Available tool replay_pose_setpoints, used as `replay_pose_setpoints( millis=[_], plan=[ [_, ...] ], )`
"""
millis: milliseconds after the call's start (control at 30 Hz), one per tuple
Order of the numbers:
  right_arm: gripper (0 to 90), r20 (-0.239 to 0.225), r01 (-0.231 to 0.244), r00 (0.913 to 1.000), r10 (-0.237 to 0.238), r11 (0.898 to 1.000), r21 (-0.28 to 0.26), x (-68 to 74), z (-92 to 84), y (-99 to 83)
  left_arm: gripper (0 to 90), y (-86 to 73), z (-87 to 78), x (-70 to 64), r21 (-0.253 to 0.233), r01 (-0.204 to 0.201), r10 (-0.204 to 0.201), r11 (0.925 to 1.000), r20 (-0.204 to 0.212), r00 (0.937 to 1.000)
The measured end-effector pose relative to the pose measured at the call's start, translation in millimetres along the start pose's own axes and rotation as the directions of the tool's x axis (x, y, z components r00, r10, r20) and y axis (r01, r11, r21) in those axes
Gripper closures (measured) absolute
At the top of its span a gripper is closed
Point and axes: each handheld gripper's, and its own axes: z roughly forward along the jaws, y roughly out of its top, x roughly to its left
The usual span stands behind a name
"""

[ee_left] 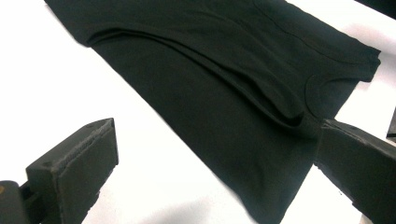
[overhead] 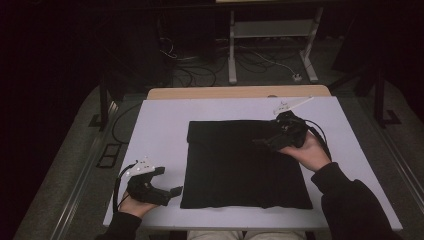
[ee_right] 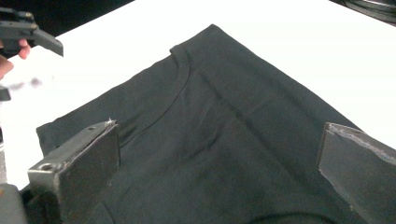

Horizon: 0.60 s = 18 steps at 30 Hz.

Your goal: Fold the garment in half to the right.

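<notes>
Black cloth: a folded shirt (overhead: 245,167) lies flat at the middle of the white bench (overhead: 160,125). No boxes, trays or bins on the bench that I can make out; the shirt lies bare on the surface.

From the high view, my left hand-held gripper (overhead: 167,182) sits at the near left of the bench, just beside the shirt's near left corner, not touching it. Its jaws stand apart, nothing between them. In the left gripper view the same jaws frame the shirt's edge and a strip of bare bench; the curved neckline (ee_left: 317,86) shows toward the right jaw, and a long fold (ee_left: 210,70) runs across the cloth.

My right hand-held gripper (overhead: 265,141) is over the shirt's far right part, jaws pointing inward across the cloth. In the right gripper view its jaws are spread wide with the shirt lying between and beyond them, neckline (ee_right: 180,79) ahead. Whether the jaws touch the cloth I cannot tell. The left hand-held gripper shows at the upper left of that view, well apart.

Beyond the bench: dark floor, cables (overhead: 200,67), a metal frame (overhead: 272,30).
</notes>
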Motion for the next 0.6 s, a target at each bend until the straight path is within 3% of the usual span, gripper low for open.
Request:
replay_pose_setpoints(
  millis=[600],
  plan=[
    [0.0,-0.008,0.024,0.9997,-0.024,0.999,0.029,-9.0,49.6,45.4,0.0,-10.8,9.8,-7.5,0.072,-0.056,0.053,0.9958,0.041,0.9978]
  ],
)
